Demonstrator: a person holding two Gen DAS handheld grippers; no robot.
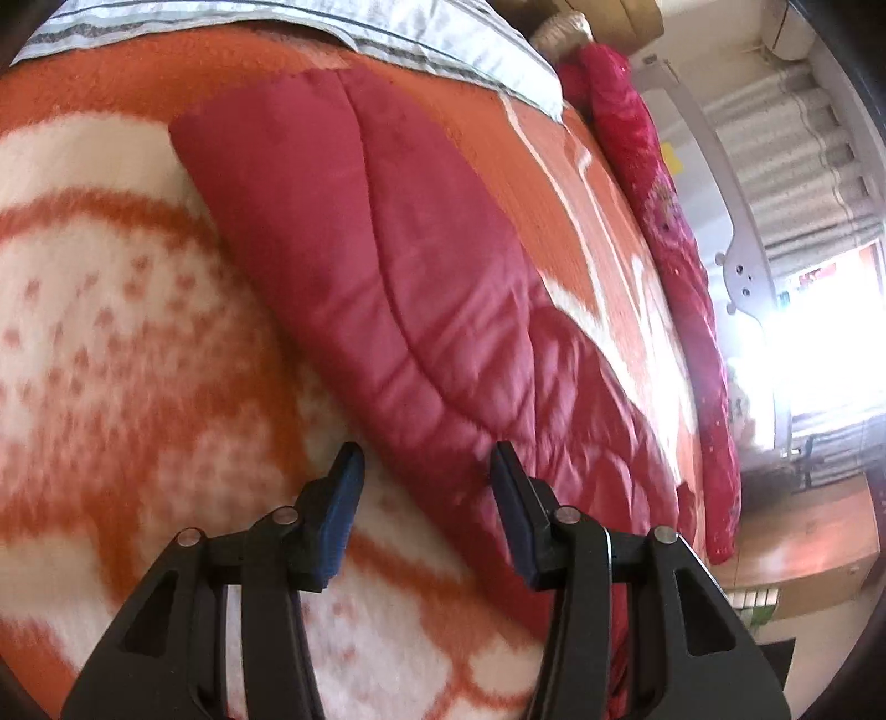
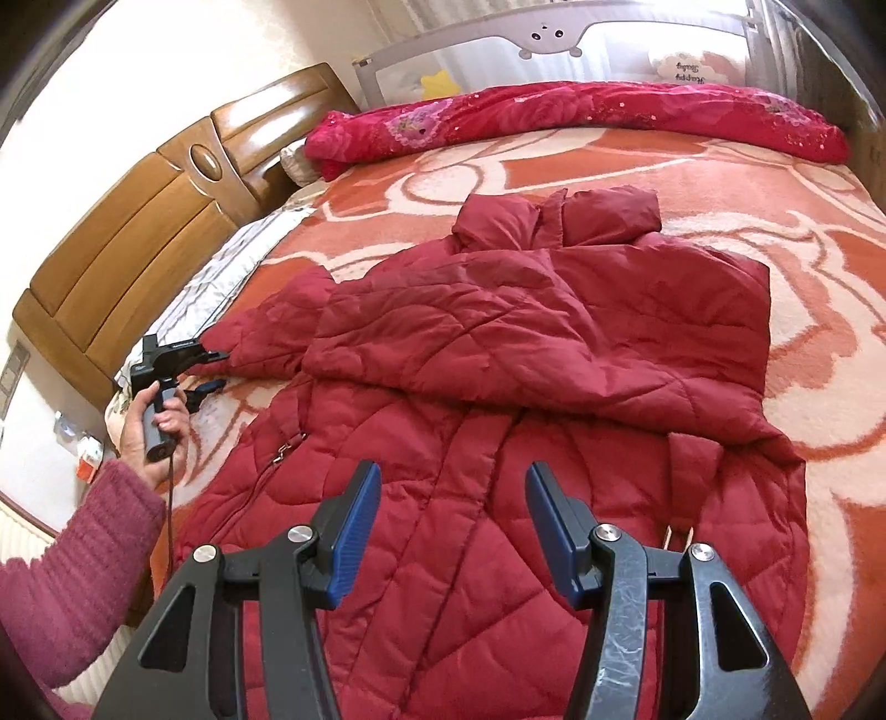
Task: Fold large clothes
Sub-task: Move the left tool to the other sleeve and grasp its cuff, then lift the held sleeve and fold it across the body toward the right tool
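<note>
Red quilted coat (image 2: 498,354) lies on bed blanket (image 2: 819,310); left gripper (image 1: 423,465) and right gripper (image 2: 451,487) hover, fingers apart, empty.

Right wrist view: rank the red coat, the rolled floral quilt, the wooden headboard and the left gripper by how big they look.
1. red coat
2. wooden headboard and floral quilt: look alike, unranked; the quilt lies farther off
3. left gripper, smallest

A wooden headboard (image 2: 138,243) backs the bed (image 2: 830,310) against a pale wall (image 2: 183,61); a grey guard rail (image 2: 498,50) lines its far side.
</note>
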